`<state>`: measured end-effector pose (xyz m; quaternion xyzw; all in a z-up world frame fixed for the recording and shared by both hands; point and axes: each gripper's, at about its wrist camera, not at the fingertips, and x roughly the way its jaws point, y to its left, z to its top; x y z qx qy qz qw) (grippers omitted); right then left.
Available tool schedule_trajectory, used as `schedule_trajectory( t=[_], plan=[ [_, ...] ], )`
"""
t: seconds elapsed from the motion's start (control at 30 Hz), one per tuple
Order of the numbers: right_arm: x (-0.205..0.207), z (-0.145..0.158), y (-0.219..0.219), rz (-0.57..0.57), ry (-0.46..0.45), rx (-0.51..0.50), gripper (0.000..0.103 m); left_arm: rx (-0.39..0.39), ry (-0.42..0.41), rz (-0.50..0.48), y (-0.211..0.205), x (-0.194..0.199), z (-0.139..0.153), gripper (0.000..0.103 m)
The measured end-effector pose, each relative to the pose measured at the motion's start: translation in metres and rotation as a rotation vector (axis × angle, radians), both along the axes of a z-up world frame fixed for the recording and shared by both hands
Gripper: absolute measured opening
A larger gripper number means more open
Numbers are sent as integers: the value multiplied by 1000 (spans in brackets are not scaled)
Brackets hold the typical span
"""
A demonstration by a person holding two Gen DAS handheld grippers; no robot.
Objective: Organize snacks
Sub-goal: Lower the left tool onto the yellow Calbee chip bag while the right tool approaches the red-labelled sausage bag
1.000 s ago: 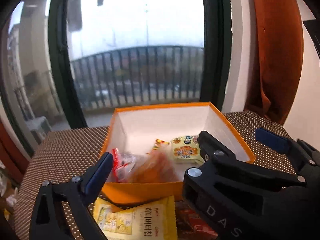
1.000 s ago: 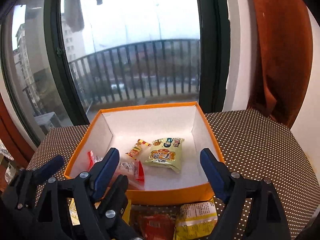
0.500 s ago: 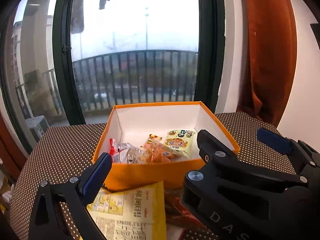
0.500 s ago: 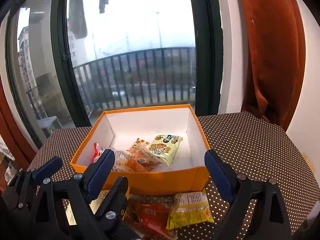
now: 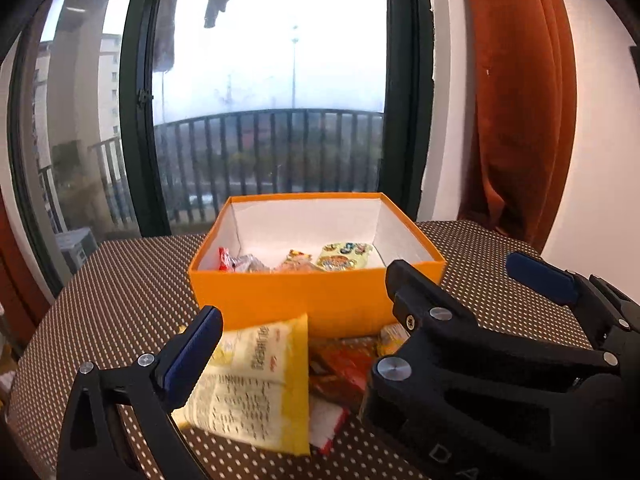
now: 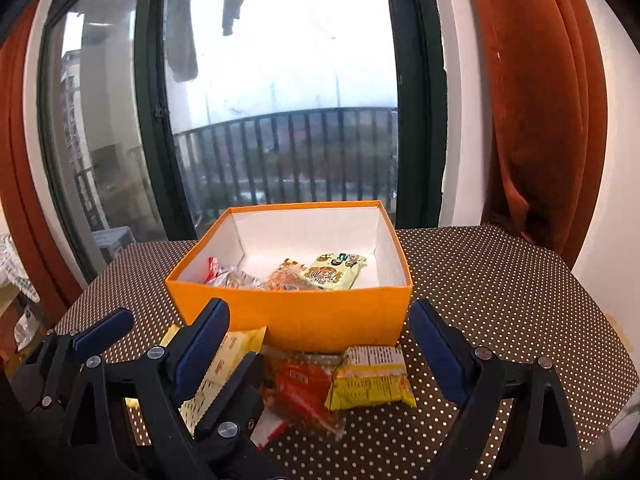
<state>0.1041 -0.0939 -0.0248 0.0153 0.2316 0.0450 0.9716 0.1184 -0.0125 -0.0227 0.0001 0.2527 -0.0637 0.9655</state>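
Left wrist view: the left gripper (image 5: 296, 308) stood wide open and empty above a yellow packet (image 5: 256, 384) lying on the worktop (image 5: 120, 292) before the box (image 5: 304, 300). Right wrist view: the right gripper (image 6: 320, 332) gaped equally wide, holding nothing, over a red packet (image 6: 300, 388).

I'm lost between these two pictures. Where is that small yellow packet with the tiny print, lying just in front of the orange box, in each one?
Left wrist view: only a sliver of the yellow packet shows, lower middle, mostly hidden behind a black tong arm.
Right wrist view: in full sight, lower middle, right of the red packet, yellow packet.
Shared landmark: the orange box, just behind it in both.
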Motion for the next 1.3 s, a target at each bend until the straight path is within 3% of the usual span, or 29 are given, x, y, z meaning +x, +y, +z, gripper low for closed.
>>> schedule_trajectory(
  t=[0.5, 1.07, 1.3],
  plan=[
    [-41, -44, -4, 36, 12, 10, 93, 21, -18, 26, -7, -49, -43, 102],
    [-5, -119, -8, 32, 168, -1, 93, 18, 171, 40, -7, -13, -115, 101],
    [15, -132, -6, 38, 211, -18, 93, 58, 180, 75, -6, -2, -119, 101]
  ],
)
